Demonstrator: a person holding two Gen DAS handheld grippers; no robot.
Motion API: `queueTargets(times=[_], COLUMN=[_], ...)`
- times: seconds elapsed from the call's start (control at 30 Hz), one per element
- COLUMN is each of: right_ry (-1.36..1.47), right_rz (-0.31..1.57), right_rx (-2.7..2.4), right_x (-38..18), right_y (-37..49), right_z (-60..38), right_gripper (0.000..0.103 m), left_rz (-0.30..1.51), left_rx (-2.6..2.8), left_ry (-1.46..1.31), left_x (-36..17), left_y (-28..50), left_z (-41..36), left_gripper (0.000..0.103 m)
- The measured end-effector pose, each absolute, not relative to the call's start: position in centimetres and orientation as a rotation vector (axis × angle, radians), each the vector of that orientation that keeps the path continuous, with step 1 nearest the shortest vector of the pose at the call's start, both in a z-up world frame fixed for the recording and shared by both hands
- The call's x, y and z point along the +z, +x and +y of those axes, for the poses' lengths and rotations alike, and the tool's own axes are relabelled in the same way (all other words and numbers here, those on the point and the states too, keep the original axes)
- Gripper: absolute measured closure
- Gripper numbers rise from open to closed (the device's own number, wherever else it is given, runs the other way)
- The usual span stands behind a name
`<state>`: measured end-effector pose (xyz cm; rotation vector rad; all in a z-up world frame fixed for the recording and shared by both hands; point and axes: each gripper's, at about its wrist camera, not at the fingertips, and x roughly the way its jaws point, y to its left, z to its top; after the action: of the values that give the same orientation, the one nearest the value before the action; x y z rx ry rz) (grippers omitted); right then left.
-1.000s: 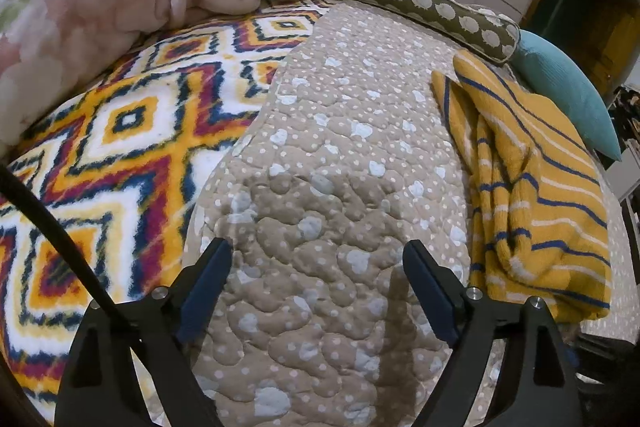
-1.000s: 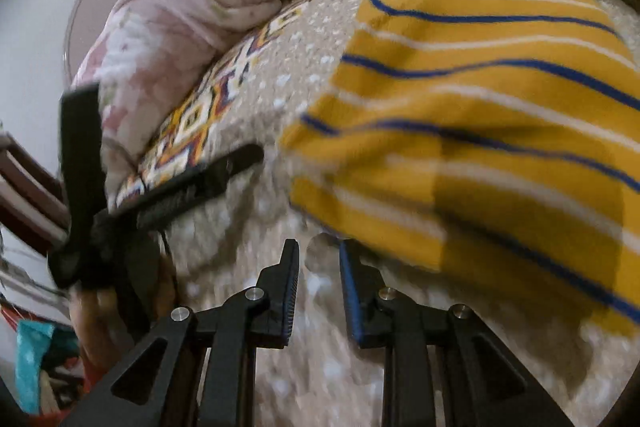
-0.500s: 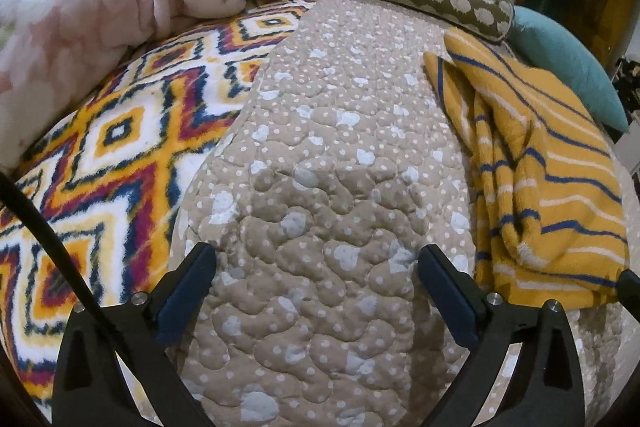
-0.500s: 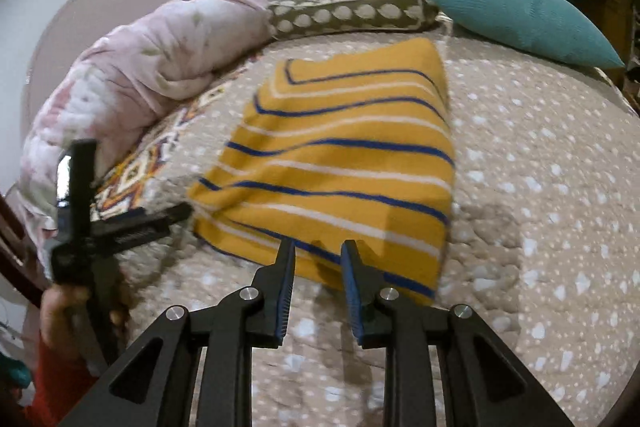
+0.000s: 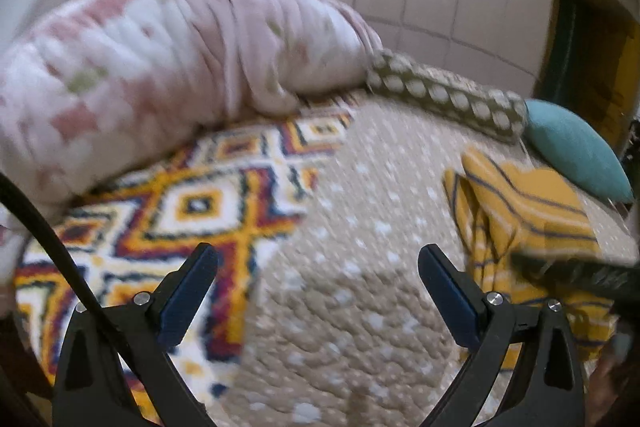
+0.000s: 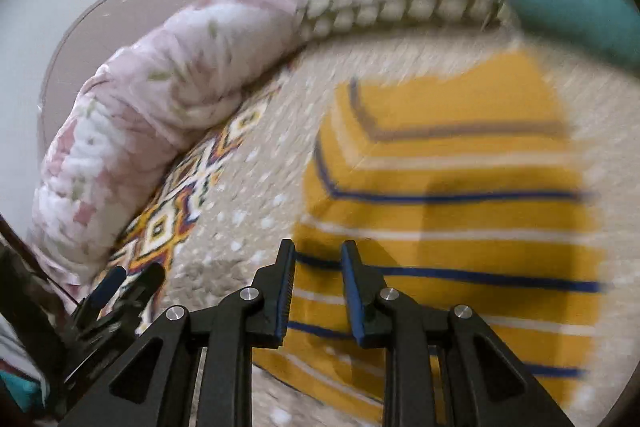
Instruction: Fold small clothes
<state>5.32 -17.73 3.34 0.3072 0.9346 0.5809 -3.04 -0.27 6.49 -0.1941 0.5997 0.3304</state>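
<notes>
A folded yellow garment with blue and white stripes [image 6: 452, 211] lies on the beige dotted quilt [image 6: 256, 211]. It also shows in the left wrist view [image 5: 528, 211], to the right. My right gripper [image 6: 318, 255] hovers over the garment's near left edge, jaws a narrow gap apart and nothing between them. My left gripper [image 5: 318, 267] is wide open and empty above the quilt [image 5: 352, 267], left of the garment. The left gripper also shows low at the left in the right wrist view [image 6: 120, 283]. Both views are blurred.
A pink floral duvet [image 5: 152, 67] is heaped at the back left. A patterned orange, white and blue blanket [image 5: 192, 211] lies beside the quilt. A dotted bolster [image 5: 444, 93] and a teal pillow [image 5: 576, 151] lie at the bed's head.
Both grippers have lifted and tilted up, showing more wall. My right gripper has moved in over the garment's near edge. The garment has not moved.
</notes>
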Motion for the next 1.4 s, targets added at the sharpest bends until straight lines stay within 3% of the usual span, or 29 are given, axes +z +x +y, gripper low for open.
queueTargets(times=[0.1, 0.37, 0.53, 0.67, 0.87, 1.13, 1.4], right_ry=[0.409, 0.324, 0.233, 0.198, 0.261, 0.151, 0.089], right_rz=[0.992, 1.106, 1.010, 0.933, 0.870, 0.759, 0.758], right_rx=[0.631, 0.710, 0.585, 0.428, 0.293, 0.112, 0.065], right_x=[0.6, -0.6, 0.9, 2.5, 3.7, 5.9, 4.9], right_y=[4.8, -3.0, -8.6, -10.5, -12.3, -15.1, -15.4], right_z=[-17.7, -19.9, -25.2, -29.5, -33.8, -37.2, -37.9], right_gripper=[0.076, 0.076, 0.076, 0.071, 0.063, 0.044, 0.040], left_rz=[0.516, 0.275, 0.231, 0.279, 0.511, 0.769, 0.927], left_rx=[0.420, 0.513, 0.484, 0.326, 0.164, 0.134, 0.150], left_ry=[-0.169, -0.068, -0.078, -0.096, -0.064, -0.011, -0.006], left_x=[8.0, 12.2, 14.7, 15.7, 15.3, 10.4, 6.1], left_y=[-4.1, -8.3, -12.2, -15.4, -15.6, -14.5, -13.3], left_z=[0.4, -1.6, -4.6, -8.1, -14.1, -18.7, -19.1], left_gripper=[0.003, 0.000, 0.000, 0.000, 0.000, 0.000, 0.000])
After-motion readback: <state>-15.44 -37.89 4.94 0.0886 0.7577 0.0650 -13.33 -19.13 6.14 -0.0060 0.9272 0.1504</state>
